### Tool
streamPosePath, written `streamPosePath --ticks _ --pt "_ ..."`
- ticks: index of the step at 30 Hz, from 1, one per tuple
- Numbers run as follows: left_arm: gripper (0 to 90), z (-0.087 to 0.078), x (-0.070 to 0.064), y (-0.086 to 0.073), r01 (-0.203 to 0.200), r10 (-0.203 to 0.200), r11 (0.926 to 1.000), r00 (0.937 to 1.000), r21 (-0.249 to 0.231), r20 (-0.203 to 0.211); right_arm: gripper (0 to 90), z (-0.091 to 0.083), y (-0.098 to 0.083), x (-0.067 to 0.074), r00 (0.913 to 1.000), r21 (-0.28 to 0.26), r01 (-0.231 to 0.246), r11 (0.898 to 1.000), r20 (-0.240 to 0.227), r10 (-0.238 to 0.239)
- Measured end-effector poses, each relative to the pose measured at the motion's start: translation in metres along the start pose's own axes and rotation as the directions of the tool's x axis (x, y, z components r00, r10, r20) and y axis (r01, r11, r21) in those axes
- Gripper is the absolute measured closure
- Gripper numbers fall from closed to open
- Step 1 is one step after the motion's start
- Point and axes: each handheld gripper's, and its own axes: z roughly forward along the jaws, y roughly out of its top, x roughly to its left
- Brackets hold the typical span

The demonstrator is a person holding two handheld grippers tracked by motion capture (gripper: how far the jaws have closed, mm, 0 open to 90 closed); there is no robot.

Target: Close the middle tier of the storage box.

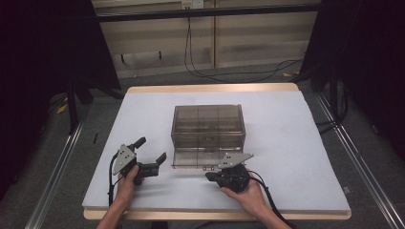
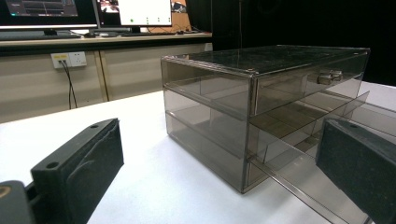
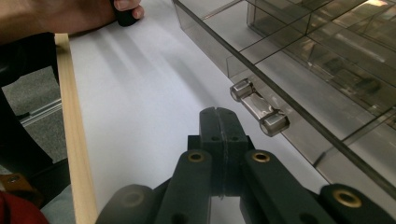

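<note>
Two grippers are sitting on the white desk (image 1: 296,143) in front of a smoky clear drawer cabinet (image 1: 208,125) standing mid-desk, its bottom drawer (image 1: 198,161) pulled partly out. The left gripper (image 1: 152,155) is gaping wide and holding nothing, aimed at the cabinet's corner. The right gripper (image 3: 219,122) is pressed fully closed on nothing, its tip lying just beside the drawer's clear handle (image 3: 259,107). Pushing from here with closed jaws is likely to skid the light cabinet backward or glance off the slick handle, since nothing is bracing the cabinet.
</note>
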Motion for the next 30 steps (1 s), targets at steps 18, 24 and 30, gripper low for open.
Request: streamPosePath --ticks 18,24,30 --pt "0.9 -0.0001 0.0 0.0 0.0 0.0 1.0 1.0 0.001 0.001 90.0 0.0093 0.0002 -0.0037 0.9996 0.01 -0.01 1.0 0.027 0.01" --pt "0.9 0.0 -0.0001 0.0 0.002 -0.002 1.0 1.0 0.0 0.001 90.0 0.0096 0.0004 -0.0046 0.9994 0.011 -0.014 1.0 0.033 0.013" --pt "0.8 0.0 -0.0001 0.0 0.004 -0.004 1.0 1.0 0.0 -0.001 90.0 0.0099 0.0 -0.0048 0.9993 0.008 -0.015 1.0 0.036 0.014"
